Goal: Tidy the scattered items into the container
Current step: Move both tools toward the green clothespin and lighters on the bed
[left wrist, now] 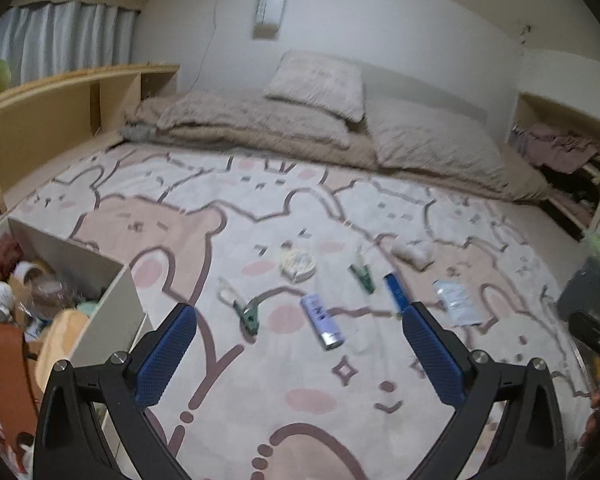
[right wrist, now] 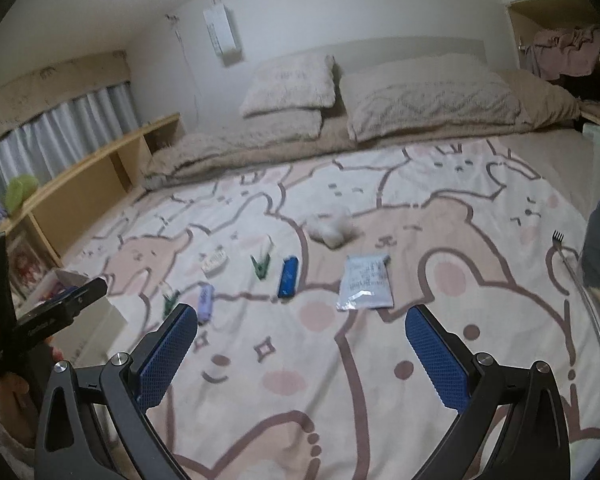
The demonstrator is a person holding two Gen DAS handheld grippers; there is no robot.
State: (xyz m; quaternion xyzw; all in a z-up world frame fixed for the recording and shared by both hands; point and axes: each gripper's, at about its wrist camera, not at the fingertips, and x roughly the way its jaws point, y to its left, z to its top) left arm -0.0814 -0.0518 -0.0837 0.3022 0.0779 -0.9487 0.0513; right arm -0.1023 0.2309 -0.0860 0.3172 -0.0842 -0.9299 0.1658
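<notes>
Scattered on the cartoon-bear bedspread lie a lavender tube (left wrist: 322,321) (right wrist: 205,302), a blue stick-shaped item (left wrist: 396,292) (right wrist: 289,277), two green clips (left wrist: 247,314) (left wrist: 363,276) (right wrist: 261,267), a round cream tin (left wrist: 297,265) (right wrist: 214,263), a white packet (left wrist: 457,303) (right wrist: 365,283) and a white fluffy bundle (left wrist: 414,253) (right wrist: 330,226). A white box (left wrist: 112,312) full of things sits at the left. My left gripper (left wrist: 300,322) hovers open above the tube. My right gripper (right wrist: 302,322) is open too, short of the packet.
Pillows and a beige quilt (left wrist: 260,120) lie at the bed's far end. A wooden shelf (left wrist: 60,108) runs along the left wall. A thin metal back-scratcher (right wrist: 568,260) lies at the right edge. A dark object (left wrist: 592,292) sits at the right.
</notes>
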